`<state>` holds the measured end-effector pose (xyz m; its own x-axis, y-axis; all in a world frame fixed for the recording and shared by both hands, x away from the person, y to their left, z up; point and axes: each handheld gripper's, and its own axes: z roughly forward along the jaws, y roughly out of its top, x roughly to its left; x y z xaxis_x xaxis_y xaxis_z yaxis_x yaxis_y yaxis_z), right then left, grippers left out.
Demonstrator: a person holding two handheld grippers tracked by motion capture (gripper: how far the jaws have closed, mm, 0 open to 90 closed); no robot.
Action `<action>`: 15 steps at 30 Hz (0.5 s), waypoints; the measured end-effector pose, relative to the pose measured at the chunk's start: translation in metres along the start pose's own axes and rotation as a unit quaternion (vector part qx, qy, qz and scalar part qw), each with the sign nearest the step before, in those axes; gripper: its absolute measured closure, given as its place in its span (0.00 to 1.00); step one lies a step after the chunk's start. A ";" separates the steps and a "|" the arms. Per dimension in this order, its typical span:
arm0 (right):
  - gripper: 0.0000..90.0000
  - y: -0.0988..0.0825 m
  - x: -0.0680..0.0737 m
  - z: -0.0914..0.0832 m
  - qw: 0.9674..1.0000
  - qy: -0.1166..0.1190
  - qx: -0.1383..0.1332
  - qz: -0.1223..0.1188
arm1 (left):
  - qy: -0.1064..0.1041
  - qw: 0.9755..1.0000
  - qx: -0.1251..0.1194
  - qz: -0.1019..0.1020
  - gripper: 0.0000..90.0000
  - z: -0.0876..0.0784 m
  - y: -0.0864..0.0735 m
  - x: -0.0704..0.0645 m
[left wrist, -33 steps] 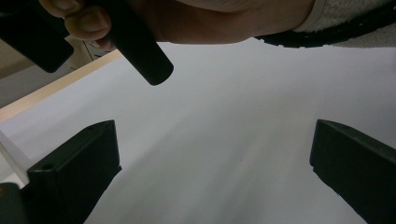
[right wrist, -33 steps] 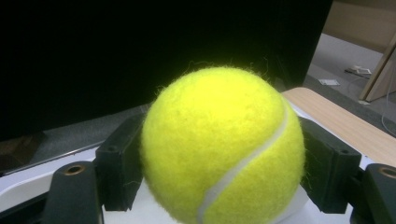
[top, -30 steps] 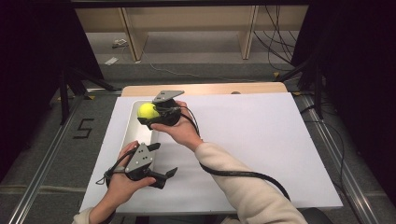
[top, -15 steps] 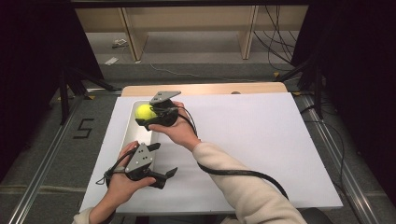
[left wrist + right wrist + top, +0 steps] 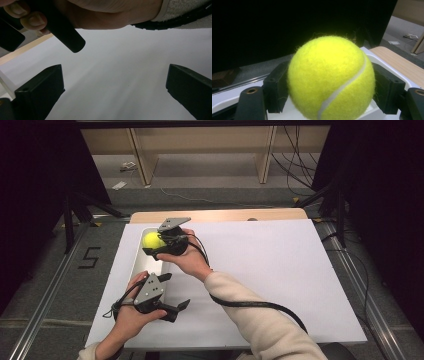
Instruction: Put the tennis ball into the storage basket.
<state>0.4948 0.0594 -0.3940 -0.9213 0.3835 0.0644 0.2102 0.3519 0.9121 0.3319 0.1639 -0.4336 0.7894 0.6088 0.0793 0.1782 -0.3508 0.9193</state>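
A yellow tennis ball (image 5: 150, 239) (image 5: 331, 78) is clamped between the jaws of my right gripper (image 5: 152, 243) (image 5: 331, 85), which is shut on it above a white tray (image 5: 141, 266) at the table's left side. The tray's rim (image 5: 372, 56) lies just under the ball in the right gripper view. Nearer the front edge, my left gripper (image 5: 175, 296) (image 5: 113, 92) hovers over the white sheet with its jaws wide apart and nothing between them. The hand holding the right gripper (image 5: 107, 15) crosses the top of the left gripper view.
A white sheet (image 5: 280, 270) covers most of the wooden table (image 5: 225, 215). A black cable (image 5: 250, 304) trails from the right gripper across the sheet. A wooden shelf frame (image 5: 200, 150) stands on the floor beyond the table. Dark curtains flank both sides.
The right gripper with the ball has shifted only slightly over the tray. The left gripper has stayed put.
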 end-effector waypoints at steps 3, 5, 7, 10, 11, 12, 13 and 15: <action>0.29 0.000 0.001 0.001 1.000 0.002 0.001 -0.003 | 0.000 1.000 0.000 0.000 0.01 0.000 0.000 0.000; 0.29 0.001 0.001 0.002 1.000 0.002 0.000 -0.003 | 0.001 1.000 0.000 0.001 0.01 0.000 0.000 0.000; 0.29 0.001 0.002 0.003 1.000 0.003 0.000 -0.004 | 0.001 1.000 0.000 0.001 0.01 0.000 0.000 0.000; 0.29 0.001 0.003 0.005 1.000 0.004 0.000 -0.004 | 0.000 1.000 -0.001 -0.002 0.01 0.000 0.000 -0.001; 0.29 0.001 0.003 0.005 1.000 0.005 0.001 -0.003 | 0.000 1.000 -0.001 -0.001 0.01 0.000 0.000 0.000; 0.29 0.001 0.003 0.005 1.000 0.006 0.002 -0.003 | 0.000 1.000 -0.001 -0.001 0.01 0.000 0.000 0.000; 0.29 0.001 0.003 0.006 1.000 0.006 0.001 -0.004 | 0.001 1.000 -0.001 -0.001 0.01 0.000 0.000 0.000; 0.29 0.000 0.004 0.007 1.000 0.007 0.004 -0.002 | 0.000 1.000 -0.001 -0.001 0.01 0.000 0.000 0.000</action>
<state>0.4935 0.0667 -0.3963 -0.9265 0.3707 0.0653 0.2082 0.3601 0.9094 0.3316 0.1636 -0.4335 0.7885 0.6100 0.0783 0.1783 -0.3486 0.9202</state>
